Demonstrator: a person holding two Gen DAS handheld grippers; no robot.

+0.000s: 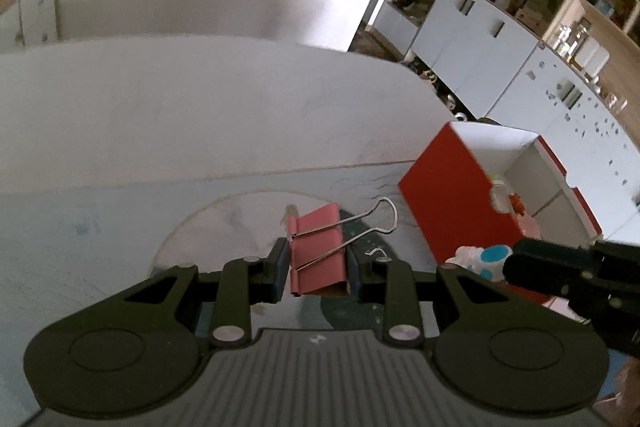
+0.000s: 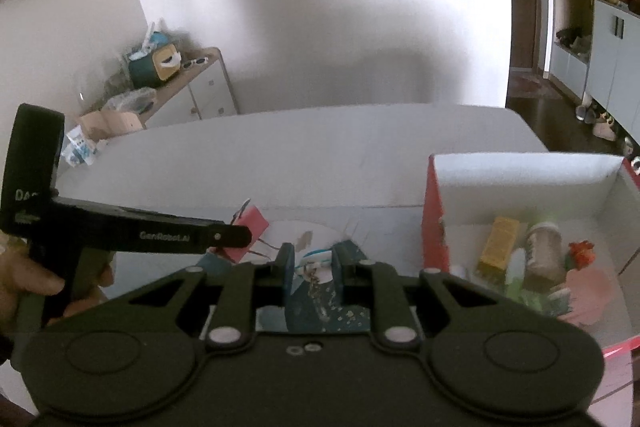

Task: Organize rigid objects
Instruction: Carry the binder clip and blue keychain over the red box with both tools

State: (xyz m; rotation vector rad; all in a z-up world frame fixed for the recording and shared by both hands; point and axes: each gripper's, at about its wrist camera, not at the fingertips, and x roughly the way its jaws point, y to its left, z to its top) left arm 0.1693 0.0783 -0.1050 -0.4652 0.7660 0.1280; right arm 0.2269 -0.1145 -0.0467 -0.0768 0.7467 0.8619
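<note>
2 black pads of the left gripper (image 1: pixel 318 269) clamp the pink metal binder clip (image 1: pixel 317 255) by its stiff, light, slick flat sides, wire handles pointing far, just left of the red-and-white open storage box (image 1: pixel 448 187), while the right gripper (image 2: pixel 313 273) pinches a small white-and-turquoise toy figure (image 2: pixel 314 263).

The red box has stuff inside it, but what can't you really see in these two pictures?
- Left wrist view: most of the red box's inside is hidden by its own wall.
- Right wrist view: the things in the box are too blurred to name, apart from a yellow pack and a jar.
- The white and blue toy is partly covered by the right gripper.
- The pink binder clip, held by the left gripper, has its lower end hidden.
</note>
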